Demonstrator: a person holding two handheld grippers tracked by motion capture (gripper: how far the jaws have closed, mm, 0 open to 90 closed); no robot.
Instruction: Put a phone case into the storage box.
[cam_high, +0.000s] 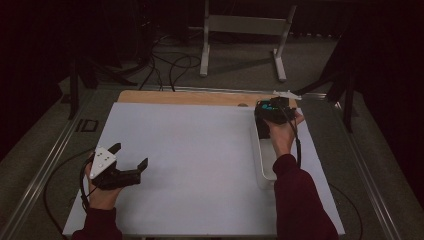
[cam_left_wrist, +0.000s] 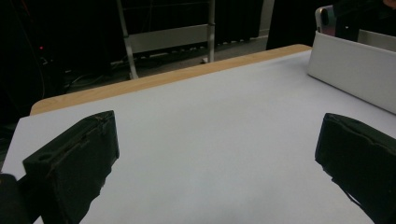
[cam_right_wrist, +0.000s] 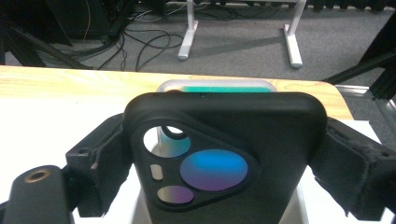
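- The right gripper (cam_high: 272, 112) clenches a black phone case (cam_right_wrist: 224, 158) by its sides, over the far end of the white bin (cam_high: 265, 172).
- Just beyond it, the tabletop's wooden far edge (cam_high: 190, 97); past that, floor and a metal stand (cam_high: 245, 25).
- The left gripper (cam_high: 131, 156) is released, jaws wide, with bare tabletop (cam_left_wrist: 210, 140) ahead; the bin (cam_left_wrist: 350, 70) sits well to its right.

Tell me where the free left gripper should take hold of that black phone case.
Probably the upper long edges of the black phone case, coming from above the white tray. The right gripper clamps its two sides lower down, and the case stands upright with its top end bare. The camera cutout offers no firm hold. The left gripper rests open, well apart from it.
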